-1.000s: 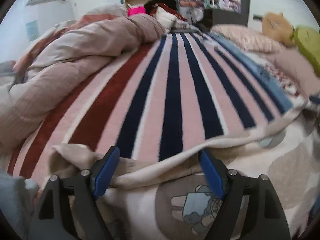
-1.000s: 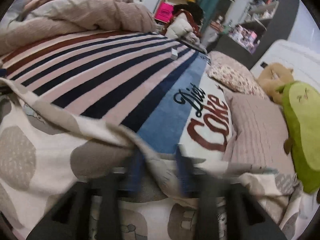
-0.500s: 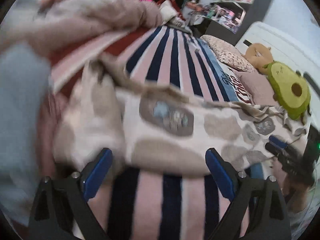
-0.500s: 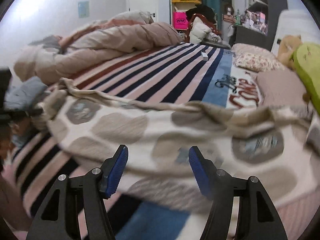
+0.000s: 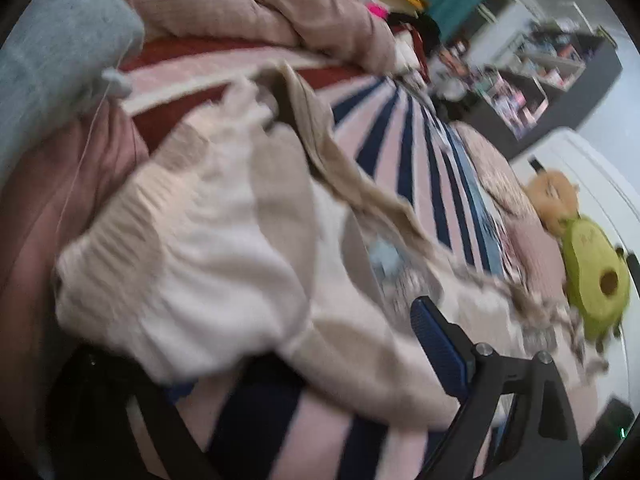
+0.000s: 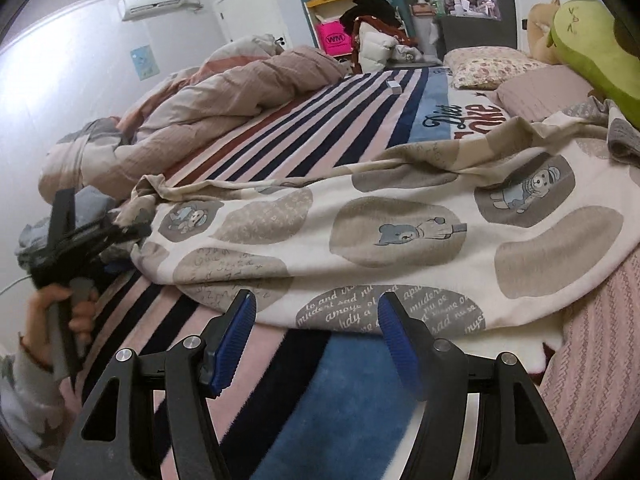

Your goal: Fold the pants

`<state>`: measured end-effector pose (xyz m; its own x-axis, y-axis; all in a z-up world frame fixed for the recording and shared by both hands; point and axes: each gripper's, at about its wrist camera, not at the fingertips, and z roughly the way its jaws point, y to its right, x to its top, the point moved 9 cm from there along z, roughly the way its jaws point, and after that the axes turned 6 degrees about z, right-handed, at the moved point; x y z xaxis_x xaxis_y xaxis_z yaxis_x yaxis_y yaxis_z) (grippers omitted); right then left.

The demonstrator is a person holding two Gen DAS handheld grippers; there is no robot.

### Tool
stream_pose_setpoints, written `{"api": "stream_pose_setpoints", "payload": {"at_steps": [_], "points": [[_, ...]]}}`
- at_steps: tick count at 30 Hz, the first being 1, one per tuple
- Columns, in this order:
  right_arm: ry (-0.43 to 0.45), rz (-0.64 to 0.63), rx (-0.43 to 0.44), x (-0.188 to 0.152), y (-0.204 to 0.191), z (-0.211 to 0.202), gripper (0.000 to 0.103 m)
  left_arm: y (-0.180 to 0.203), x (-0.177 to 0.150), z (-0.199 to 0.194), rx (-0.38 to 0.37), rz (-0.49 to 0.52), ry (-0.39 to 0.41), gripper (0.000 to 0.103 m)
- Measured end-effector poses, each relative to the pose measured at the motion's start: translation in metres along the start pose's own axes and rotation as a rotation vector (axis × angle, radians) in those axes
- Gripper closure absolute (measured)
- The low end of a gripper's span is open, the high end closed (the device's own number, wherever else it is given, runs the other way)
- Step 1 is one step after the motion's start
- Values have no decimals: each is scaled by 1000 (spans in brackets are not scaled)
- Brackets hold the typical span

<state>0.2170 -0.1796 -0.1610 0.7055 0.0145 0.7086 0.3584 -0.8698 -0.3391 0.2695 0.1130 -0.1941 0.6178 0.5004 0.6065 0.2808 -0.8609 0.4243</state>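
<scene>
The cream pants (image 6: 400, 216) with grey-beige patches and bear prints lie stretched across the striped blanket (image 6: 320, 120), waistband end to the left. My right gripper (image 6: 316, 320) is open and empty, just in front of the pants' near edge. My left gripper (image 5: 304, 344) is open at the gathered waistband (image 5: 192, 248); the cloth covers its left finger and lies between the jaws. In the right wrist view the left gripper (image 6: 132, 232) sits at the pants' left end, held by a hand.
A bunched pink-beige duvet (image 6: 224, 96) lies along the far left of the bed. Pillows (image 6: 492, 66), a green avocado plush (image 6: 592, 36) and a brown plush (image 5: 554, 196) are at the right. Grey cloth (image 5: 52, 52) lies at the left edge.
Both grippers have let go of the pants' far edge and pulled back to the near side. The pants now lie spread out. The left gripper has swung to the waistband end.
</scene>
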Motion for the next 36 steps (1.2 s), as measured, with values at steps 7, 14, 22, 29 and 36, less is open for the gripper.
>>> {"api": "stream_pose_setpoints", "payload": {"at_steps": [7, 14, 22, 29, 36], "points": [[-4, 27, 32, -4, 0, 11, 44, -13, 30, 26, 96, -63, 101, 65], [-9, 62, 43, -8, 3, 17, 44, 24, 68, -12, 50, 105, 242, 85], [-18, 46, 64, -14, -6, 2, 44, 20, 116, -107, 125, 173, 398, 86], [-11, 39, 110, -15, -27, -13, 44, -22, 131, -171, 254, 215, 399, 87], [4, 26, 137, -14, -43, -24, 44, -25, 110, -146, 249, 293, 268, 86]]}}
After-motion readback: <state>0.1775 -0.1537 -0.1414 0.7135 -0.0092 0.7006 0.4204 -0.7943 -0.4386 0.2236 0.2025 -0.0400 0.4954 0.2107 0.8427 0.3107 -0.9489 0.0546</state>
